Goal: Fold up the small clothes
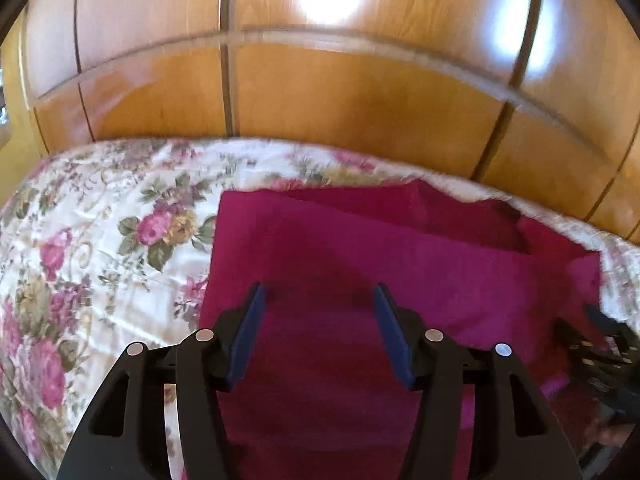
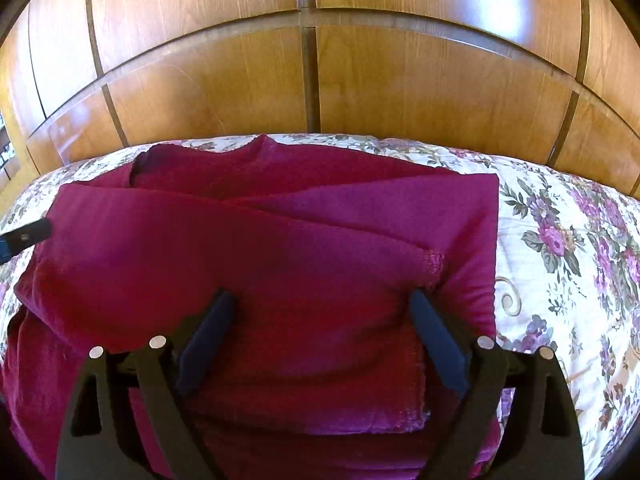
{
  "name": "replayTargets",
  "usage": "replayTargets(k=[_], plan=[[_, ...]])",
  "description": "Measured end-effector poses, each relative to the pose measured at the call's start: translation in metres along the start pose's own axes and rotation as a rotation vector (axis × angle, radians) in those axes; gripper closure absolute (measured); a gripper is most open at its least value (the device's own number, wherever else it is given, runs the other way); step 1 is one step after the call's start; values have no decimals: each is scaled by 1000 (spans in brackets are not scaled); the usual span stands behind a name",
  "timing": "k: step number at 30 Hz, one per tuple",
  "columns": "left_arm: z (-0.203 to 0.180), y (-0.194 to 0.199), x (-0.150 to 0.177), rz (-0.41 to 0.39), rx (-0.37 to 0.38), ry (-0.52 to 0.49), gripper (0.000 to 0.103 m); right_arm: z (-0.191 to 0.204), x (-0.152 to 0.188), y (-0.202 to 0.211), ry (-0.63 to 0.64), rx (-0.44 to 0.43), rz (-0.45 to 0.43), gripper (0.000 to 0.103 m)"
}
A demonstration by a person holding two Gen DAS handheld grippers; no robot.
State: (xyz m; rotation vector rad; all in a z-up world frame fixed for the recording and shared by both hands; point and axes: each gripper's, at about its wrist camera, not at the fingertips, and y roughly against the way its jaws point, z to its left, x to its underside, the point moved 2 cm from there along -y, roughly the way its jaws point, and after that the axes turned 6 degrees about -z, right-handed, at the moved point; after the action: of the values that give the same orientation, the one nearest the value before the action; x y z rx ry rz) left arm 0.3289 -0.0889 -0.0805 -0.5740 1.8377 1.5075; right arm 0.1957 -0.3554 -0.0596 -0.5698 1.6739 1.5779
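A magenta garment [image 1: 360, 248] lies folded in flat layers on the floral bedspread [image 1: 100, 240]. In the right wrist view the garment [image 2: 260, 248] shows its neckline at the far side and a folded sleeve across the top. My left gripper [image 1: 320, 292] is open and empty, just above the garment's left part. My right gripper [image 2: 322, 300] is open and empty, above the garment's right part near a hemmed cuff [image 2: 432, 262]. The right gripper's body shows at the right edge of the left wrist view [image 1: 600, 344]. The left gripper's tip shows at the left edge of the right wrist view [image 2: 28, 236].
A wooden wardrobe [image 2: 320, 80] with panelled doors stands right behind the bed's far edge. The floral bedspread [image 2: 560, 260] stretches to both sides of the garment.
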Motion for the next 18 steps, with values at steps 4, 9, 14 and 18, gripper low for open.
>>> replayTargets(k=[4, 9, 14, 18], plan=[[12, -22, 14, -3, -11, 17, 42, 0, 1, -4, -4, 5, 13, 2], [8, -6, 11, 3, -44, 24, 40, -4, 0, -5, -29, -16, 19, 2], [8, 37, 24, -45, -45, 34, 38, -3, 1, -6, -29, -15, 19, 2], [16, 73, 40, -73, -35, 62, 37, -3, 1, -5, -28, -12, 19, 2]])
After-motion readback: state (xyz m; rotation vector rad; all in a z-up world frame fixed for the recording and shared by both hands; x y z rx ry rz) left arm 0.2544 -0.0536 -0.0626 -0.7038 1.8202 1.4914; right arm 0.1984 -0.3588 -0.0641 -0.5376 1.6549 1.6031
